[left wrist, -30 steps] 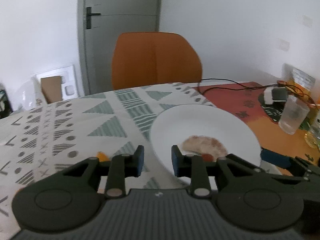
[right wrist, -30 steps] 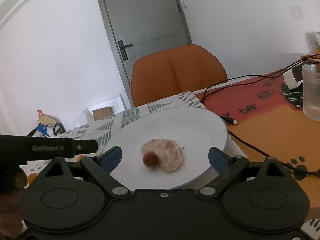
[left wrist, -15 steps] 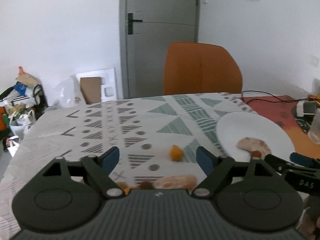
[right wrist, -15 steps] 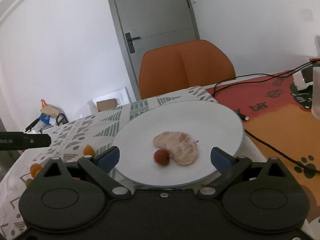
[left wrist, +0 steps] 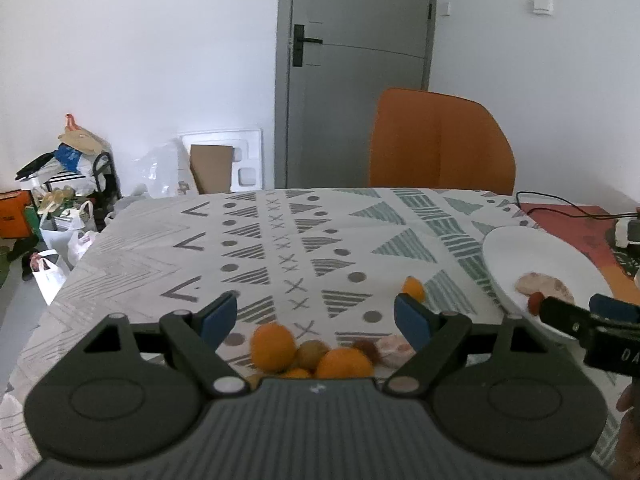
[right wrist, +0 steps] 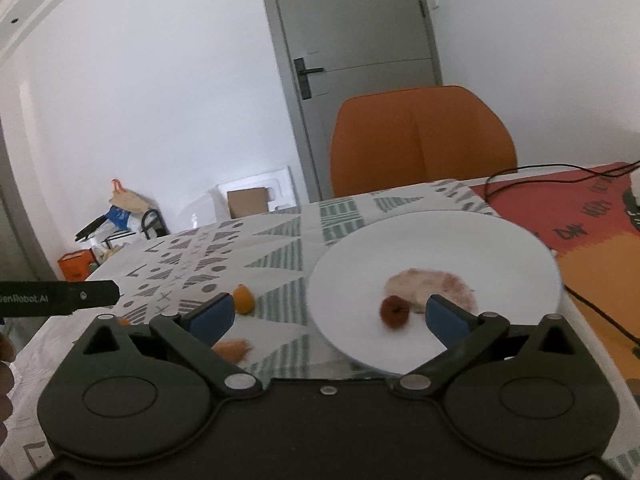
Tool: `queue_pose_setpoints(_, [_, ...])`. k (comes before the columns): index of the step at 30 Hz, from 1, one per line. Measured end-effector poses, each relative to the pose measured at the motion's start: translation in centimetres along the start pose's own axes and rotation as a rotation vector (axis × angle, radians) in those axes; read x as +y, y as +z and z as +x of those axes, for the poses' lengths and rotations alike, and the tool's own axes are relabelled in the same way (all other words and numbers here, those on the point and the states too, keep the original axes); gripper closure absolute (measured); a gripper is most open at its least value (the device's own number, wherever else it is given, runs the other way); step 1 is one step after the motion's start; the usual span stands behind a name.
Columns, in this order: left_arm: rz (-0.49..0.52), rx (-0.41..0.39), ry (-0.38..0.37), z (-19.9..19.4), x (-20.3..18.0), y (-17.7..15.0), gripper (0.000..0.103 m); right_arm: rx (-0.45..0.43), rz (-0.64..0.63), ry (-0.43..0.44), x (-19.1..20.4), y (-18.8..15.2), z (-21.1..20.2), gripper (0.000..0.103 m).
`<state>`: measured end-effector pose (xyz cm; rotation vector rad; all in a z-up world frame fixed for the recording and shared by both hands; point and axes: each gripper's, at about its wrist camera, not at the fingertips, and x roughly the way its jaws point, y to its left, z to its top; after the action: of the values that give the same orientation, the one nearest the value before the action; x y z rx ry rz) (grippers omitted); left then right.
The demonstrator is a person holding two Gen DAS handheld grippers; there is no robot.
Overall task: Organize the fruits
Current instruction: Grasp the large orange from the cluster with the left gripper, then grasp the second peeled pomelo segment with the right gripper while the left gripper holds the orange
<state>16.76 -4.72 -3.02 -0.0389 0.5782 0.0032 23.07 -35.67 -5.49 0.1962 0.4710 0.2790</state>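
Observation:
My left gripper (left wrist: 316,314) is open and empty above a cluster of fruit: an orange kumquat (left wrist: 273,346), a second orange fruit (left wrist: 344,364), a brownish fruit (left wrist: 312,354), a small red one (left wrist: 366,348) and a peeled citrus piece (left wrist: 394,347). A lone kumquat (left wrist: 413,289) lies further right. The white plate (right wrist: 400,240) holds a peeled citrus half (right wrist: 436,282) and a small red fruit (right wrist: 394,312). My right gripper (right wrist: 328,314) is open and empty over the plate's near left rim.
The patterned tablecloth (left wrist: 280,240) covers the table's left part; an orange-red mat (right wrist: 592,216) with black cables lies right. An orange chair (left wrist: 440,148) stands behind the table. Bags and boxes sit on the floor at far left (left wrist: 60,200).
My left gripper has opened wide and swung left from the plate to the fruit cluster. My right gripper has drawn back and left a little; the red fruit now lies loose on the plate.

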Motion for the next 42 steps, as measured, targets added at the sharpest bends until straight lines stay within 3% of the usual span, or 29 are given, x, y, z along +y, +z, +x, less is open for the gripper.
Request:
queue_pose_setpoints(15, [-0.075,0.016,0.007,1.1,4.0,-1.7,0.022,0.010,-0.048,0.030,4.1,0.0,1.5,0.000])
queue_pose_setpoints(22, [-0.105,0.039,-0.032,2.9,4.8,-2.0,0.040,0.031,-0.056,0.035,5.1,-0.1,2.3,0.002])
queue_pose_setpoints(27, [-0.139,0.068,-0.075,4.4,5.2,-2.4,0.047,0.070,-0.083,0.044,6.2,-0.7,3.3,0.007])
queue_pose_setpoints(29, [-0.159,0.056,-0.103,4.7,5.5,-2.7,0.053,0.084,-0.099,0.045,6.8,-0.9,3.7,0.008])
queue_pose_setpoints(31, [-0.163,0.043,-0.131,4.7,5.7,-2.9,0.070,0.100,-0.116,0.045,7.4,-1.3,4.1,0.011])
queue_pose_setpoints(42, [-0.256,-0.034,-0.144,3.0,7.8,-2.8,0.071,0.169,-0.195,0.028,9.9,-2.7,5.8,0.016])
